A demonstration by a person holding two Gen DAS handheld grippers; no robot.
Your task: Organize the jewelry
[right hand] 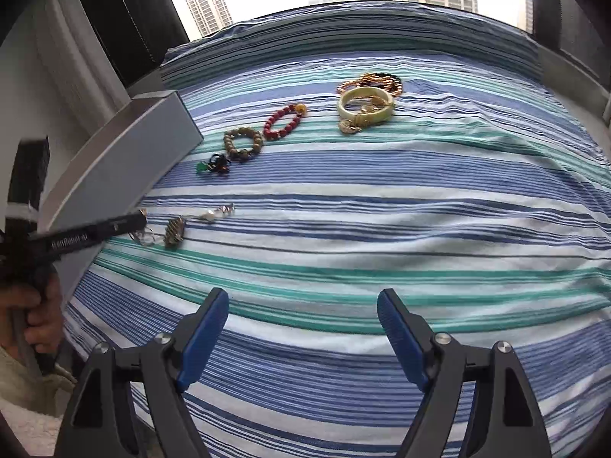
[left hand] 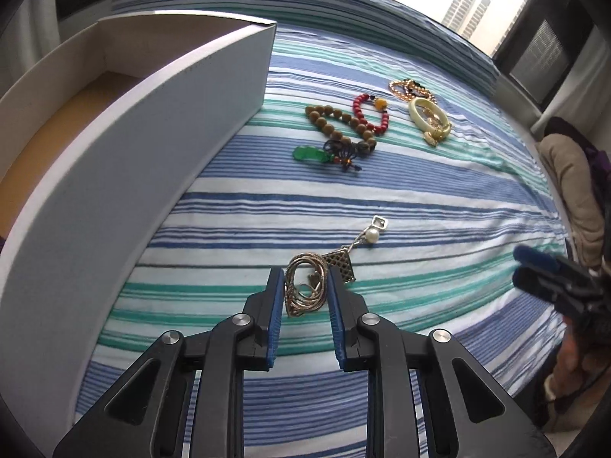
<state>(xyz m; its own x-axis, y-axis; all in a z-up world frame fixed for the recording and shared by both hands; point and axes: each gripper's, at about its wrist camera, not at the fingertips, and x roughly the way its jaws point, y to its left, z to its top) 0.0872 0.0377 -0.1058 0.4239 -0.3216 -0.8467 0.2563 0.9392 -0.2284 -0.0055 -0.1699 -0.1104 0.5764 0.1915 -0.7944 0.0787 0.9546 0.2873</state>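
The left tool (left hand: 305, 286) sits low over a bed covered in a striped sheet (left hand: 420, 198), its two blue-padded fingers (left hand: 275, 297) set on either side of a coiled silver chain necklace (left hand: 305, 290). The pads stand just beside the coil; whether they actually pinch it cannot be told. The chain runs on past the fingertips to one dark lattice pendant (left hand: 340, 263), one white pearl (left hand: 372, 235) and one small square silver charm (left hand: 380, 223), all lying flat on the sheet.

The right tool (right hand: 303, 320) hovers above the sheet nearer the person, its jaws spread wide with nothing between them.

Farther up the bed lie the other pieces, in a loose row. There is one bracelet of brown wooden beads (left hand: 336, 124), and just beside it one green pendant (left hand: 307, 154) on a dark knotted cord. One bracelet of red beads (left hand: 368, 114) with a single amber bead comes next, touching the brown one. To the right sits one pale cream bangle (left hand: 425, 114), with gold pieces lying in and against it, and one gold bead strand (left hand: 408, 87) behind it.

One open white box (left hand: 126, 141) stands on the bed to the left of the jewelry, its floor tan.
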